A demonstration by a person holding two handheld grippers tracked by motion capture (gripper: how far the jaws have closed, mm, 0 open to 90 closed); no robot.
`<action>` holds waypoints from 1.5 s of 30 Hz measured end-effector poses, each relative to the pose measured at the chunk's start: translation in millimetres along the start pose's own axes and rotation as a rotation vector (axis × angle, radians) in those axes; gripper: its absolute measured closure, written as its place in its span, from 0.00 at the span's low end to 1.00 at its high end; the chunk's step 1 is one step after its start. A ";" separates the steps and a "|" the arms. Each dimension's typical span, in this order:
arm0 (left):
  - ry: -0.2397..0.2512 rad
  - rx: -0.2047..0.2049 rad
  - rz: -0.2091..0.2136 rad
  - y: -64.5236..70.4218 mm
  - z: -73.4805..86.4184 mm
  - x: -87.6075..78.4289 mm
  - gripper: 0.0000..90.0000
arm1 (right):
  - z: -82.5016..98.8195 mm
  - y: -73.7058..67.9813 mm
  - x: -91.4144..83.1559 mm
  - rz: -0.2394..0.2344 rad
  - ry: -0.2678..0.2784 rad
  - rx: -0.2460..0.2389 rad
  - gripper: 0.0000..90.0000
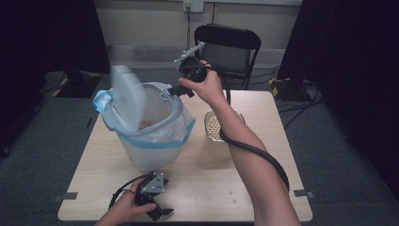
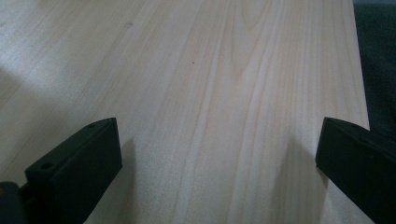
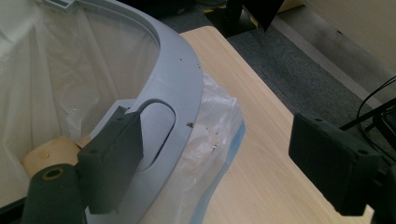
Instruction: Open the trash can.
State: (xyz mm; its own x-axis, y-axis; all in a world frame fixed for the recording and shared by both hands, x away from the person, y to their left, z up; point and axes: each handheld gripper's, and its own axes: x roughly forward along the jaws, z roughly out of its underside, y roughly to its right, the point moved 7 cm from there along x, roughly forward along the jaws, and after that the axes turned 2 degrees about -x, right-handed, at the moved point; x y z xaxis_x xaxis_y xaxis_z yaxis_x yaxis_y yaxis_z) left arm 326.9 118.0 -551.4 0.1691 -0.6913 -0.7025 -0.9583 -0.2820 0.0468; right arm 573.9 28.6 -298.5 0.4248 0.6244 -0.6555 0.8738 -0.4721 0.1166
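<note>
- Right gripper [image 1: 181,89] is hovering at the far rim of the bin [image 1: 176,115]; jaws are standing apart, one over the rim's oval recess, the other out over the worktop [image 1: 263,188], pads not pressing on anything.
- Right hand [image 1: 204,84] is wrapping the gripper body, forearm reaching out from the near edge across the worktop, cable trailing along it.
- One bin, standing left of centre on the worktop, lined with one clear bag [image 3: 212,135] with a blue edge; its swing lid [image 1: 127,96] is tilting up, blurred.
- One perforated bowl [image 1: 216,126] is sitting just right of the bin, partly behind the forearm.
- Left gripper [image 1: 159,213] is resting at the near worktop edge, jaws wide apart, nothing between them; left hand [image 1: 134,205] is holding it low.
- One folding chair [image 1: 228,47] is standing beyond the worktop.
</note>
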 end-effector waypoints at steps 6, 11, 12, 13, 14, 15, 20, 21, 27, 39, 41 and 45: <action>-0.003 0.001 0.000 0.0 0.0 -0.2 0.00 | 6.7 4.6 -8.5 0.003 0.039 0.027 0.18; -0.001 0.001 0.000 0.0 -0.1 -0.1 0.00 | 15.3 7.9 -20.8 -0.008 0.073 0.045 0.17; -0.002 0.000 0.001 0.1 -0.2 -0.3 0.00 | 20.3 8.8 -28.7 -0.007 0.077 0.047 0.17; -0.002 0.000 0.001 0.1 -0.2 -0.3 0.00 | 22.5 9.2 -32.6 -0.010 0.084 0.044 0.17; -0.002 0.000 0.001 0.2 -0.2 -0.3 0.00 | 25.1 9.2 -36.8 -0.010 0.085 0.049 0.17; -0.002 0.000 0.001 0.2 -0.2 -0.3 0.00 | 25.1 9.2 -36.8 -0.010 0.085 0.049 0.17; -0.001 -0.003 0.007 0.7 -0.2 -0.1 0.00 | 42.0 8.3 -57.6 -0.012 0.089 0.048 0.17; 0.000 -0.002 0.004 0.6 -0.2 -0.2 0.00 | 44.8 8.6 -60.9 -0.010 0.092 0.049 0.17; -0.001 0.004 -0.002 -0.3 -0.3 -0.3 0.00 | 59.8 10.7 -76.4 -0.003 0.100 0.062 0.17; -0.003 0.005 -0.001 -0.3 -0.2 -0.4 0.00 | 98.3 14.5 -100.0 0.011 0.093 0.095 0.17; -0.003 0.005 -0.002 -0.4 -0.2 -0.5 0.00 | 103.4 15.0 -103.0 0.010 0.096 0.102 0.17; -0.003 0.005 -0.002 -0.4 -0.2 -0.5 0.00 | 112.7 14.5 -109.5 0.011 0.096 0.107 0.17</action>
State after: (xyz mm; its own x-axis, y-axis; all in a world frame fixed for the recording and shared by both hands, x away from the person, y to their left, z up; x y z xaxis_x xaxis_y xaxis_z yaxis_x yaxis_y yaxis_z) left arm 327.3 118.3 -551.0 0.1705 -0.6888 -0.7046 -0.9592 -0.2798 0.0414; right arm 513.4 -116.8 -309.1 0.4596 0.6731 -0.5794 0.8409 -0.5397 0.0400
